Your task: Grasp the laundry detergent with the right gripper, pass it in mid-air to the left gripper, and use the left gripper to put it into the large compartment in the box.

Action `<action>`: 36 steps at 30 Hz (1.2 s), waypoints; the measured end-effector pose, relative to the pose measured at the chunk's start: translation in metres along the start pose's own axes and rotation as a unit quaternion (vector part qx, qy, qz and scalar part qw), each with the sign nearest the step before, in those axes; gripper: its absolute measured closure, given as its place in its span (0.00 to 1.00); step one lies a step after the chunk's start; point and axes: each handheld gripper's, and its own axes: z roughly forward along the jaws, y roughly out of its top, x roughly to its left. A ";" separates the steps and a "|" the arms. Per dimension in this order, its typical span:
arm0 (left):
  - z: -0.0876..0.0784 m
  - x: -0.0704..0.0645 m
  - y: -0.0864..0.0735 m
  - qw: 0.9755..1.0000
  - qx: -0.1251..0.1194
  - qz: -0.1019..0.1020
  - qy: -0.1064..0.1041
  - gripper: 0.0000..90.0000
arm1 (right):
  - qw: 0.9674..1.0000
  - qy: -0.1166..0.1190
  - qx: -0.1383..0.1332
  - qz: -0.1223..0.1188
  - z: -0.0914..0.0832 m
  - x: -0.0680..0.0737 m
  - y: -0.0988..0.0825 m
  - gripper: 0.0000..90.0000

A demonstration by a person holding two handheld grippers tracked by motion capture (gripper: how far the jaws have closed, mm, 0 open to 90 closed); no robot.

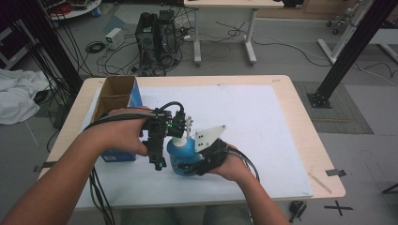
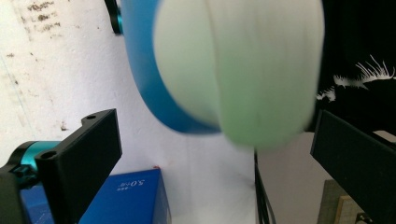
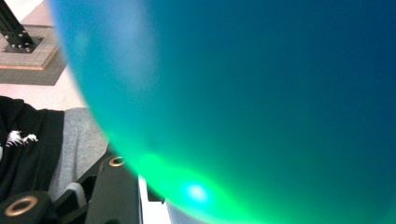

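One blue bottle point(image 1: 180, 157) with a white cap point(image 1: 179, 139) is the thing both grippers are working on. It stands upright on the white mat point(image 1: 263, 136) that covers the table point(image 1: 305, 136), near the mat's front edge and just right of the blue box point(image 1: 136, 101).

Against the bottle's right side sits the right gripper point(image 1: 195, 165), its grey three-cornered plate tilted up just right of the cap. Its jaws are clamped on the bottle's round body: in the right gripper view the blue wall point(image 3: 261, 102) presses so near the lens that it blurs, with a green glow low on it, and one black jaw shows at the lower left under the curve.

Above and left of the bottle hangs the left gripper point(image 1: 162, 154), pointing down beside the bottle's left flank. In the left gripper view its two black jaws stand wide apart, with the blurred white cap point(image 2: 243, 70) and the blue shoulder point(image 2: 144, 79) ahead of them and touching neither jaw. A corner of the blue box point(image 2: 135, 196) shows low between those jaws.

Left of the bottle, the blue box stands open at the top with a brown cardboard lining point(image 1: 115, 91); the person's left hand point(image 1: 119, 133) lies across its front. Black cables trail from both grippers toward the table's front edge.
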 end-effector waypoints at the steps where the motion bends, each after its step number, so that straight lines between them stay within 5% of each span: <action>1: 0.000 -0.001 0.000 1.000 -0.001 -0.006 -0.005 0.02 | 1.000 0.003 0.003 -0.001 0.001 0.000 0.001 0.51; 16: 0.004 -0.001 0.001 1.000 -0.004 0.001 0.002 0.02 | 1.000 0.010 -0.016 -0.016 0.019 -0.001 0.018 0.51; 17: 0.004 -0.001 0.001 1.000 -0.006 0.001 0.005 0.02 | 1.000 0.024 -0.009 0.004 0.020 0.002 0.019 0.51; 20: 0.005 -0.003 0.002 1.000 -0.007 -0.005 0.005 0.02 | 1.000 0.021 -0.013 0.008 0.021 0.002 0.021 0.51; 21: 0.003 0.000 0.003 1.000 0.010 0.019 0.009 0.02 | 1.000 0.019 -0.015 0.008 0.023 0.002 0.021 0.51; 23: 0.003 -0.001 0.003 1.000 0.010 0.018 0.011 0.02 | 0.999 0.026 -0.007 0.021 0.022 0.004 0.022 0.51; 24: 0.006 -0.004 0.003 1.000 -0.004 -0.002 0.008 0.02 | 0.999 0.026 -0.007 0.021 0.022 0.004 0.022 0.51; 36: 0.006 -0.005 0.005 0.999 -0.003 0.003 0.035 0.02 | 0.999 0.024 -0.013 0.037 0.027 0.004 0.025 0.51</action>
